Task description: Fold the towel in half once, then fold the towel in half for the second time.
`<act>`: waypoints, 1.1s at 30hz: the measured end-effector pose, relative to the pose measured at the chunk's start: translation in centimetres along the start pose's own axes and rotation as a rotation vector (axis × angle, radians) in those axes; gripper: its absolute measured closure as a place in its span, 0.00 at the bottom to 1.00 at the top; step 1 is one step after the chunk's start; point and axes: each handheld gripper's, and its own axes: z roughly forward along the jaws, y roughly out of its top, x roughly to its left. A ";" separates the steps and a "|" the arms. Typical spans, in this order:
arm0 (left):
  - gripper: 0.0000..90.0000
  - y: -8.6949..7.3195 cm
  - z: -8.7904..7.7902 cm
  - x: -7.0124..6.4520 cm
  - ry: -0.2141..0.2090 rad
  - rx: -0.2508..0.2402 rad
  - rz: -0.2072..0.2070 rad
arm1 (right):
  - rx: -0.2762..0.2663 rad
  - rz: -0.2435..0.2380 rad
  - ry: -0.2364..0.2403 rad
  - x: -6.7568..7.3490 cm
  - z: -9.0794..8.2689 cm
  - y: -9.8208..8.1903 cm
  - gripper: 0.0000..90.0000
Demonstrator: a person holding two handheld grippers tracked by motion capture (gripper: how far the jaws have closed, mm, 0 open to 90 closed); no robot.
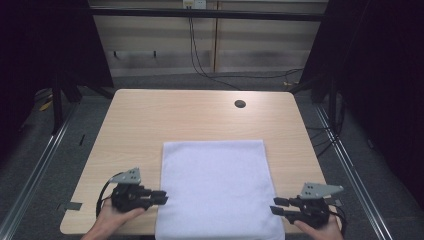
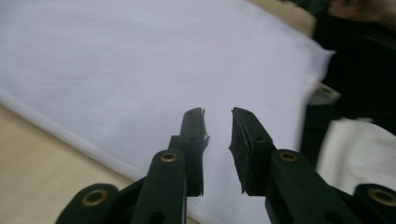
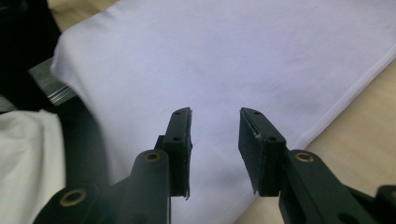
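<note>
Both my grippers sit at the near corners of the white cloth [image 1: 215, 187], left gripper [image 1: 161, 197] off its left edge, right gripper [image 1: 276, 207] off its right, each unclenched and gripping nothing. Beyond the cloth I see only bare wooden table [image 1: 135, 117] and its cable hole [image 1: 240, 104]. From the gripper views I see the cloth's hem draping over the table's near edge.

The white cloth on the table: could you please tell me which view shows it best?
The high view: the whole white cloth lies flat, its near edge overhanging the table. The left and right gripper views give close, partial stretches of its side edges.
</note>
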 end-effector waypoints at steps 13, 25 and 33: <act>0.82 3.4 5.2 6.6 0.170 0.059 -0.054 | 0.079 -0.006 -0.102 -6.6 7.7 5.4 0.71; 0.86 2.9 5.6 6.4 0.154 0.072 -0.010 | 0.157 0.024 -0.130 -6.7 9.6 5.3 0.69; 0.85 2.1 5.4 4.5 0.130 0.094 0.009 | 0.189 -0.010 -0.100 -4.4 7.8 3.6 0.73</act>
